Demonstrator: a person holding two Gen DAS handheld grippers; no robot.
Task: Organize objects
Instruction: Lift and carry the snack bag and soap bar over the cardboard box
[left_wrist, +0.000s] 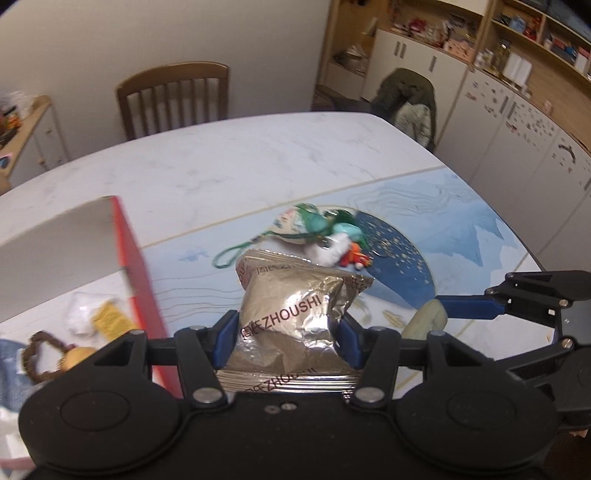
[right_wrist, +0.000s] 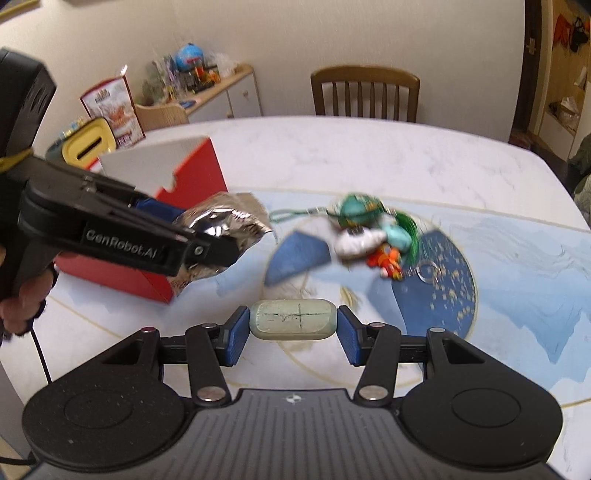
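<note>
My left gripper (left_wrist: 288, 332) is shut on a silver foil snack packet (left_wrist: 291, 314) and holds it above the table, just right of the open red box (left_wrist: 136, 273). In the right wrist view the left gripper (right_wrist: 207, 240) holds the packet (right_wrist: 225, 229) in front of the red box (right_wrist: 192, 177). My right gripper (right_wrist: 293, 328) is shut on a pale green oblong block (right_wrist: 293, 319) above the mat; it shows at the right in the left wrist view (left_wrist: 428, 314). A pile of keychain trinkets (right_wrist: 369, 229) lies on the blue mat, also in the left wrist view (left_wrist: 325, 232).
The red box holds small items: a white wad, a yellow piece (left_wrist: 110, 321) and a brown bead string (left_wrist: 40, 354). A blue patterned mat (right_wrist: 480, 258) covers the near part of the white table (right_wrist: 369, 155). A wooden chair (right_wrist: 364, 92) stands at the far edge.
</note>
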